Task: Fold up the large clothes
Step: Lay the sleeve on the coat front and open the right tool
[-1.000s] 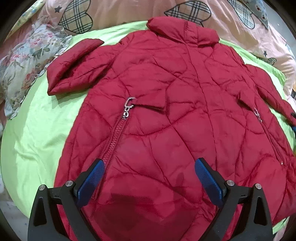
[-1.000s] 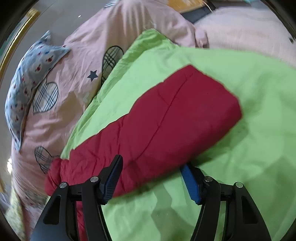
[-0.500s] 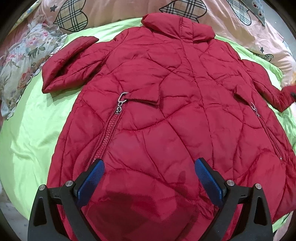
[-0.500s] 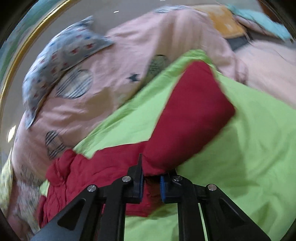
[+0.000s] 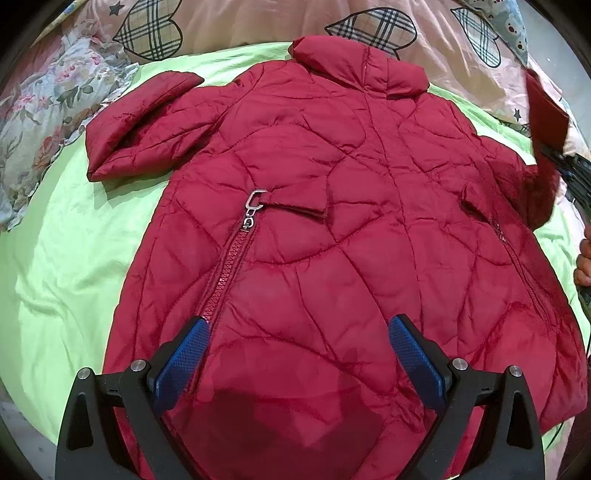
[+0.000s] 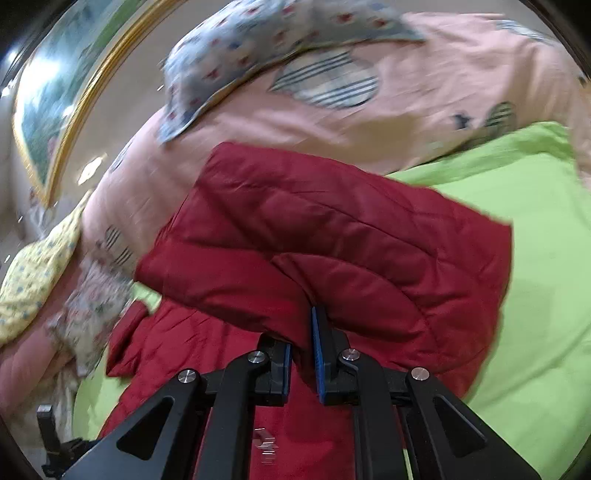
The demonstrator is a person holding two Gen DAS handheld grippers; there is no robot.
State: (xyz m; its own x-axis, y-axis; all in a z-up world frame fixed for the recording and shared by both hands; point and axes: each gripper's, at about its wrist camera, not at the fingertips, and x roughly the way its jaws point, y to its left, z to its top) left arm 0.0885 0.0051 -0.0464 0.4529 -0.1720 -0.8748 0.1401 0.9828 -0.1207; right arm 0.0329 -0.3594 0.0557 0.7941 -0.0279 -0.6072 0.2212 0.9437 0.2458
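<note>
Lifted off the green sheet (image 5: 66,258) since a second ago, the red coat's (image 5: 332,229) sleeve (image 6: 332,236) hangs pinched in the right gripper (image 6: 302,354), the left gripper (image 5: 295,354) gaping empty above the hem, and slick padding may slip free

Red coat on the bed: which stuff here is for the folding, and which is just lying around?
For the folding:
- red coat
- its sleeve, pinched in the right gripper
- left gripper, jaws open above the hem

Just lying around:
- green sheet
- pink quilt with plaid hearts
- floral pillow
</note>
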